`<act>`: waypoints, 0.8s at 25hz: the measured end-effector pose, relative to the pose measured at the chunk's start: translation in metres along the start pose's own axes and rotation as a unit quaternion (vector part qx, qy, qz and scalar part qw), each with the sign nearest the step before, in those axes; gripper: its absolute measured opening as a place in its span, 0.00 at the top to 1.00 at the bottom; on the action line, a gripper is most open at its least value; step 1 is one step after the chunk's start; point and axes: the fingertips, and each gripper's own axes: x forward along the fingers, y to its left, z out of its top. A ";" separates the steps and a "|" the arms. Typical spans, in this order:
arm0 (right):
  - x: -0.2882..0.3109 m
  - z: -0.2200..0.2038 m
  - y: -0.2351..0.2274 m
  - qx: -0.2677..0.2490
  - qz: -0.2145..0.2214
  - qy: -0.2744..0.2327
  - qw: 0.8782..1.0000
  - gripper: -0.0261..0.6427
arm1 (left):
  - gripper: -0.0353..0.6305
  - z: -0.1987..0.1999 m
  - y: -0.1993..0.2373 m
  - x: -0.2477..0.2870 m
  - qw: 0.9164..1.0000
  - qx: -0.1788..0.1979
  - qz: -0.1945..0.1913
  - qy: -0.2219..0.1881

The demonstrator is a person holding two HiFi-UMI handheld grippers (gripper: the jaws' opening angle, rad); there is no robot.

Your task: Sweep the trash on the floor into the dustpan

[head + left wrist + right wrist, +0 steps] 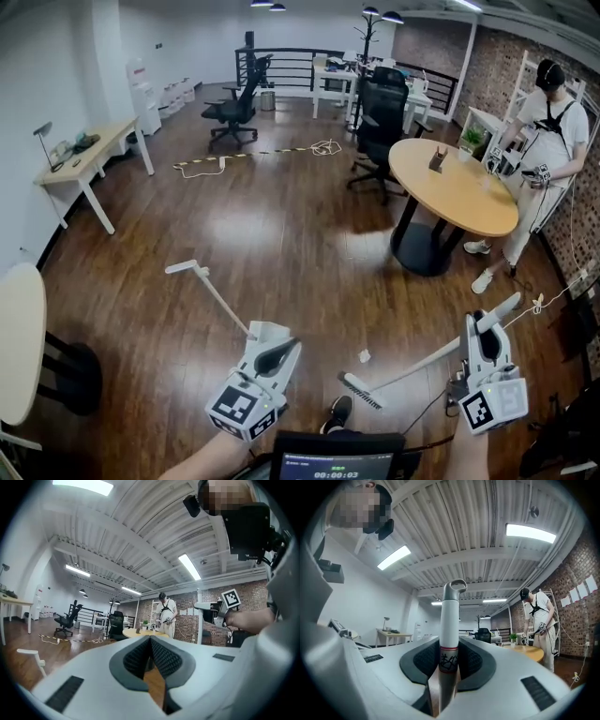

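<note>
Trash point(365, 356): one small white scrap on the wood floor point(281, 234), near side of the room, between the two grippers.
Broom head point(361, 391): on the floor, just nearer than the scrap and apart from it.
Broom handle point(450, 620): white with a grey loop at the top. It has a red band and a black printed mark at jaw level; the mark is not legible.
Right gripper point(485, 330): jaws clamped on the broom handle, one pad on each side.
Left gripper point(151, 641): jaws closed tip to tip, with nothing between them.
Dustpan handle point(211, 295): white, slanting from behind the left gripper toward the far left, outside the jaws. The pan is not visible.
Marker cubes point(246, 408): a black-and-white square code on each gripper.
Screen point(337, 466): at the near edge, reads 00:00:03.
Round table point(450, 183): far right, with a person point(548, 131) standing beside it.
</note>
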 end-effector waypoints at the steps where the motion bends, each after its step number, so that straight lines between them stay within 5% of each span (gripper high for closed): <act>1: 0.007 0.002 -0.003 0.000 0.002 -0.004 1.000 0.81 | 0.91 -0.002 0.005 0.008 1.000 -0.001 0.004 0.005; 9: 0.066 -0.009 -0.075 0.011 0.010 -0.017 1.000 0.81 | 0.91 0.012 0.023 0.123 1.000 0.021 0.012 0.016; 20: 0.132 -0.084 -0.246 0.028 0.006 0.002 1.000 0.81 | 0.91 -0.005 0.003 0.326 0.999 0.030 0.015 0.033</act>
